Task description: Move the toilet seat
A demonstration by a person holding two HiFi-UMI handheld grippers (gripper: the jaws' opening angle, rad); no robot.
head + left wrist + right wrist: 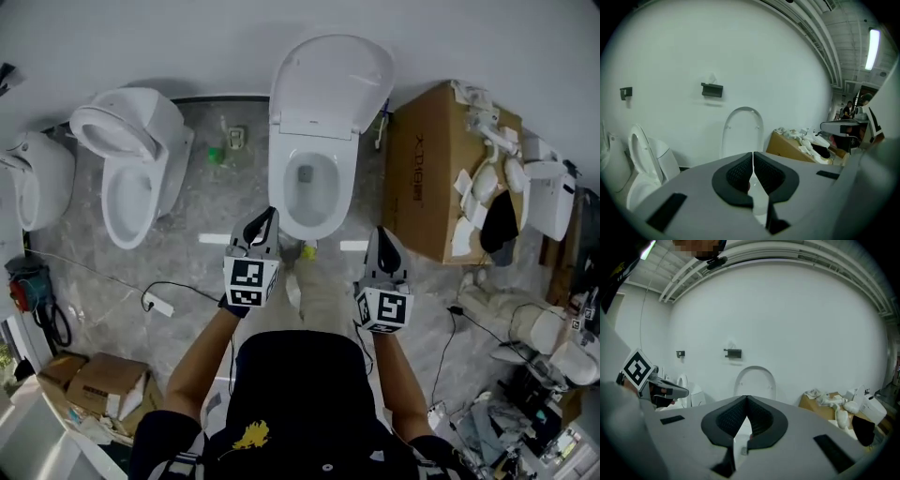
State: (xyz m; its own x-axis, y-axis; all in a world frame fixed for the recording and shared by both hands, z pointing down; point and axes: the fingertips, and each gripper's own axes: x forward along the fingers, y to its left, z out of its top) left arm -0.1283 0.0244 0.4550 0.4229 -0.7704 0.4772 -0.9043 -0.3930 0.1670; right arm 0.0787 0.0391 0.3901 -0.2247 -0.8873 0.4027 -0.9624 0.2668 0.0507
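Note:
A white toilet (pixel 309 192) stands against the wall straight ahead, its seat and lid (pixel 330 84) raised upright against the wall. The raised lid (pixel 743 132) also shows in the left gripper view, and the same lid (pixel 755 383) in the right gripper view. My left gripper (pixel 272 215) is shut and empty, held in front of the bowl's front left rim. My right gripper (pixel 382 232) is shut and empty too, held off the bowl's front right. Neither touches the toilet.
A second white toilet (pixel 136 159) with its seat up stands to the left, and part of a third (pixel 37 178) at the far left. An open cardboard box (pixel 441 169) of white parts stands right of the toilet. Cables, boxes (pixel 94 384) and clutter lie on the grey floor.

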